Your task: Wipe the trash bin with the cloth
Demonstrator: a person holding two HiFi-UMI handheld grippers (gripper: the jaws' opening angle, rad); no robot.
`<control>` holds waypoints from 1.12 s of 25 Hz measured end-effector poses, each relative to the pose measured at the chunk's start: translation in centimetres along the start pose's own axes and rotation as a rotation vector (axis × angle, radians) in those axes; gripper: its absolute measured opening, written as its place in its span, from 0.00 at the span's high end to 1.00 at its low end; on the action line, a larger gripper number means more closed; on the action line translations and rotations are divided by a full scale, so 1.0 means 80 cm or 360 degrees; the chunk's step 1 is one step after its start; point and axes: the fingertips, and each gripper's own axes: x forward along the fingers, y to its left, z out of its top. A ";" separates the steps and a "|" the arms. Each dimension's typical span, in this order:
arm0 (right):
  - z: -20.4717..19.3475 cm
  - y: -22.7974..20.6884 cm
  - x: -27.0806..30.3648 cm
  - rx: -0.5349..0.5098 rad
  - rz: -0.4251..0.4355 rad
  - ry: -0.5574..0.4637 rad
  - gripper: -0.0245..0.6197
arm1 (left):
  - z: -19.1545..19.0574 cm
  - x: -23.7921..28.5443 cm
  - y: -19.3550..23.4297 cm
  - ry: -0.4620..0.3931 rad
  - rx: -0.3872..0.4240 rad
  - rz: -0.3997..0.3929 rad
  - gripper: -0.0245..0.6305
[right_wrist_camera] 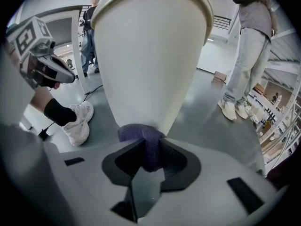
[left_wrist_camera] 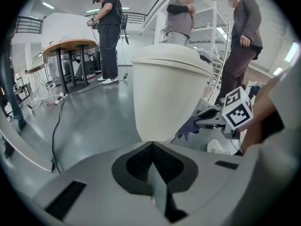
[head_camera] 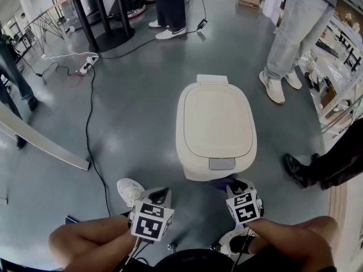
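A cream trash bin [head_camera: 215, 126] with a shut lid stands on the grey floor just in front of me. My right gripper [head_camera: 229, 183] is low at its near wall, shut on a purple cloth [right_wrist_camera: 143, 139]. The cloth is pressed against the bin's lower front [right_wrist_camera: 150, 60], and a bit of it shows under the bin's edge [head_camera: 222, 181]. My left gripper [head_camera: 160, 195] hangs to the left of the bin, apart from it. Its jaws meet with nothing between them [left_wrist_camera: 151, 147]. From there the bin [left_wrist_camera: 167, 88] and the cloth [left_wrist_camera: 189, 126] are in sight.
Several people stand round: legs at the far top [head_camera: 169, 10], jeans and white sneakers at right [head_camera: 283, 67], a black shoe [head_camera: 298, 169] close to the bin. A black cable [head_camera: 89, 129] runs down the floor at left. My own white sneaker [head_camera: 130, 190] is beside the left gripper.
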 end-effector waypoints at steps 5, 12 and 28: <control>-0.002 0.002 -0.015 -0.0011 0.0021 -0.0038 0.82 | 0.016 0.001 -0.020 -0.0009 0.0045 -0.0019 0.96; 0.026 0.002 -0.098 -0.0184 0.0022 -0.0340 0.82 | 0.065 -0.021 -0.067 -0.0113 0.0163 -0.0093 0.96; 0.085 -0.074 -0.246 -0.0551 0.0129 -0.0606 0.82 | 0.232 -0.066 -0.232 -0.0390 0.0413 -0.0166 0.96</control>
